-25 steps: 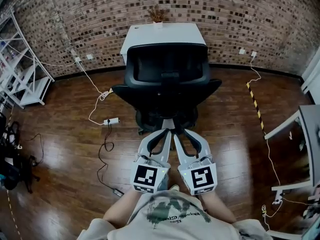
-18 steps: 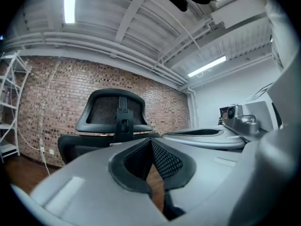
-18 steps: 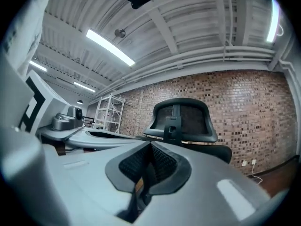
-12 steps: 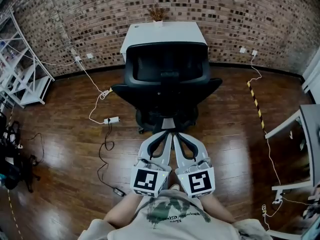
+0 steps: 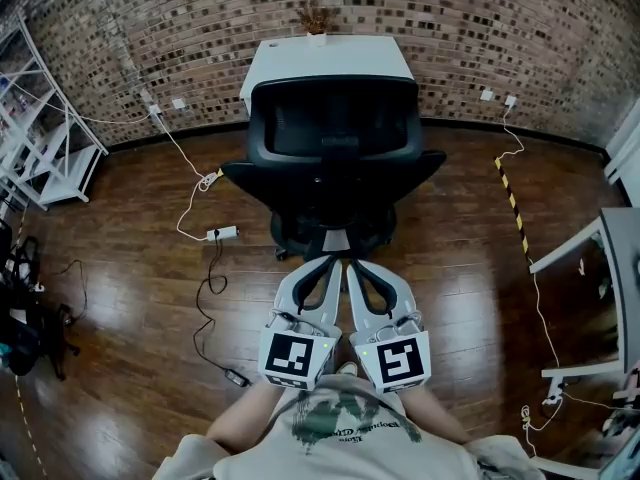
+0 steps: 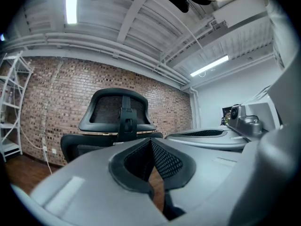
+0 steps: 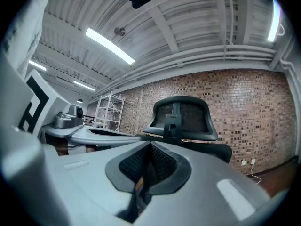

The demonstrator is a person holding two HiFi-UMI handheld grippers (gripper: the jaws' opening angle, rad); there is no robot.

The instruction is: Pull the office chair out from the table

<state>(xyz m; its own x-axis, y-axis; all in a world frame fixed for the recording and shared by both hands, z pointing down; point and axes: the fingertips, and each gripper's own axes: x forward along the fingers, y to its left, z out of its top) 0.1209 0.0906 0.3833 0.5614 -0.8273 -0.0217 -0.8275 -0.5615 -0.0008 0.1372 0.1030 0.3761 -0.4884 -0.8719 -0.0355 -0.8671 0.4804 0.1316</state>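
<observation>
Looking down on a chair point(image 5: 333, 158) set on the floor point(image 5: 130, 298) at the near edge of the table point(image 5: 330, 56), backrest turned toward the camera, armrests out to both sides. Holding the left gripper point(image 5: 334, 261) and right gripper point(image 5: 350, 262) side by side behind that backrest, tips close to each other and apart from the chair. In each gripper view, finding the jaws pressed together at the tips with nothing between them, the backrest standing upright ahead against the wall point(image 5: 520, 38). Noting a plant point(image 5: 315, 21) at the table's far edge, against the brick. Spotting a power strip point(image 5: 222, 234) on the floor left of the chair, and a shelf point(image 5: 45, 143) at the floor's left edge.
</observation>
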